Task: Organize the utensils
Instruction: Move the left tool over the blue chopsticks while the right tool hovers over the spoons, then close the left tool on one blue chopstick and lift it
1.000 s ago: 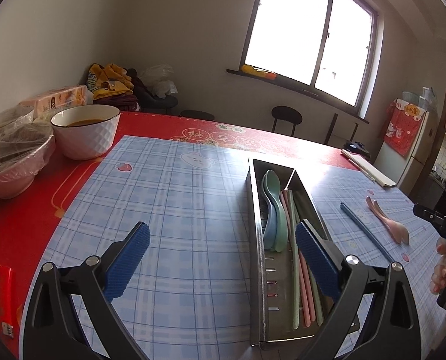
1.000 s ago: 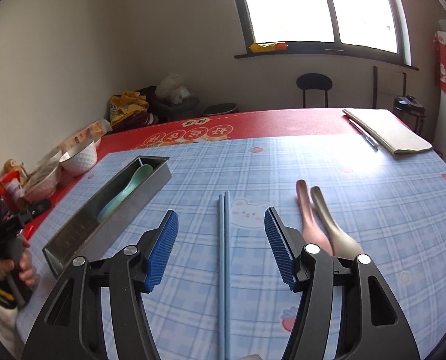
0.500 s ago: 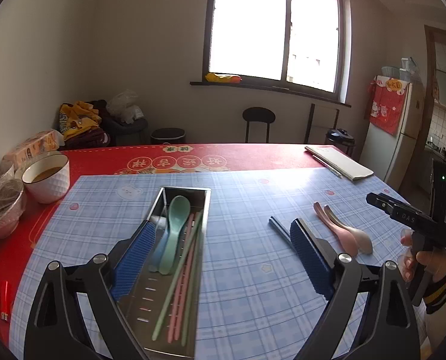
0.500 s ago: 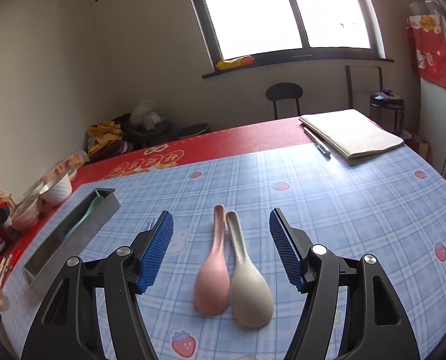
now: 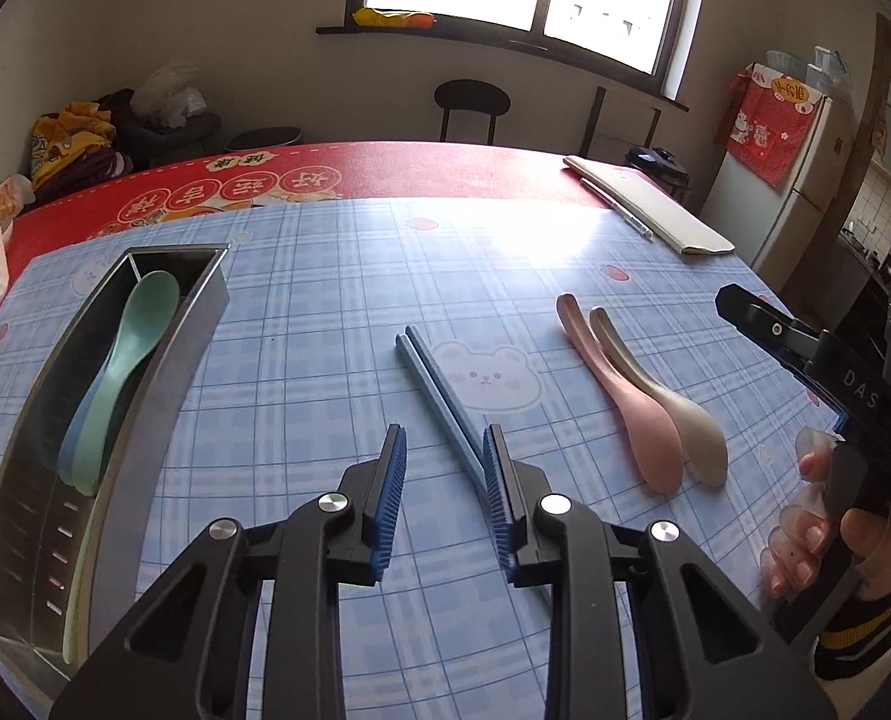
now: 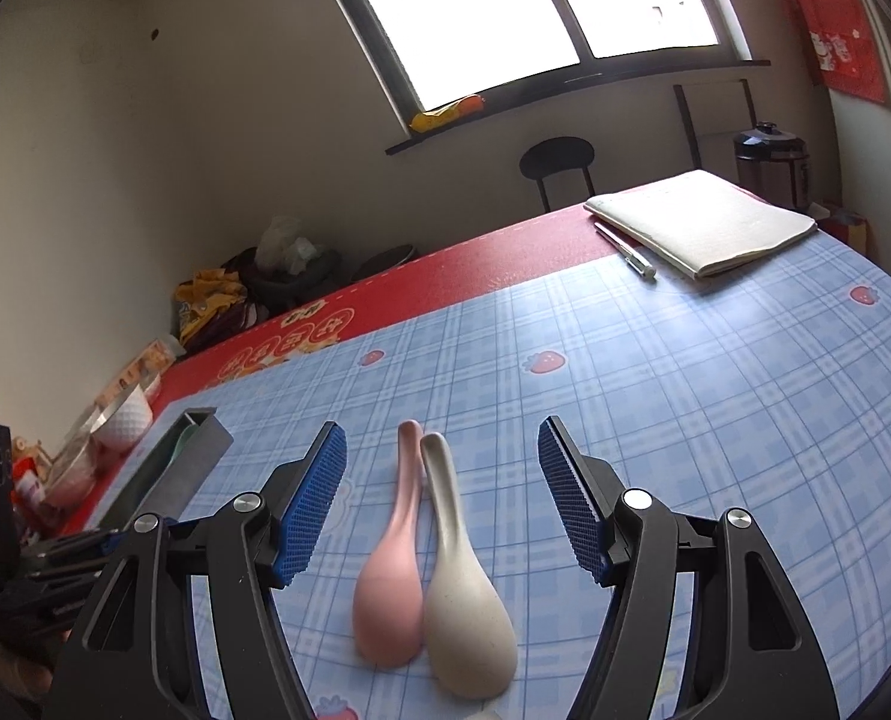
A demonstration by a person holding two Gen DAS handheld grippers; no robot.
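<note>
Blue chopsticks [image 5: 439, 399] lie as a pair at the centre of the left wrist view, their near ends running in beside the right finger of the left gripper [image 5: 445, 468], whose jaws stand partly apart with nothing clamped. At the left of that frame sits the steel tray [image 5: 163, 372] — a green spoon [image 5: 130, 339] rests inside it. Low in the right wrist view, the right gripper [image 6: 439, 489] hangs with jaws wide apart over the pink spoon [image 6: 388, 576] and beige spoon [image 6: 460, 600], which lie touching on the checked tablecloth [image 6: 655, 396].
</note>
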